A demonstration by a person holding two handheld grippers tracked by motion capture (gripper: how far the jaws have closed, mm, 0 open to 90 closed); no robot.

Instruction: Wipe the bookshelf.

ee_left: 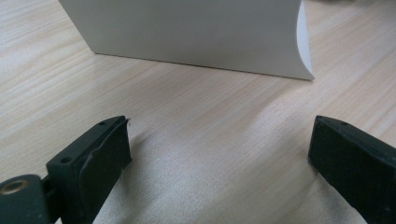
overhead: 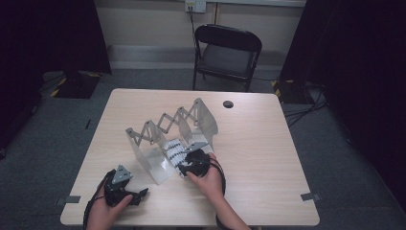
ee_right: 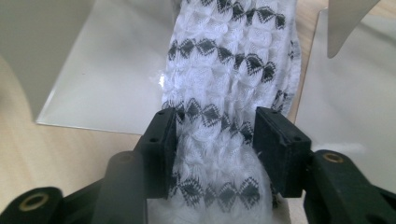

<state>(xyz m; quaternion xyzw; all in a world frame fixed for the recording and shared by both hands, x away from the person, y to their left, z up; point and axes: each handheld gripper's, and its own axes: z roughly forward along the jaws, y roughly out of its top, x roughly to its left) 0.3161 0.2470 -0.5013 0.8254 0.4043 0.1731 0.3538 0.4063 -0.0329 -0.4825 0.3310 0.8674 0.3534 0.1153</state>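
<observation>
Patterned cloth [ee_right: 224, 79] between rack [overhead: 143, 153] plates

- The left hand [overhead: 103, 208] comes in from the bottom edge and holds the left gripper [overhead: 142, 193] low, its tips pointing right.
- Its jaws stand wide apart with nothing between them.
- The right hand [overhead: 208, 179] reaches forward, carrying the right gripper [overhead: 184, 160].
- Its jaws are about half open.

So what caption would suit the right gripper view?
Tongs straddle a white, black-diamond knitted cloth between white rack panels.
</observation>
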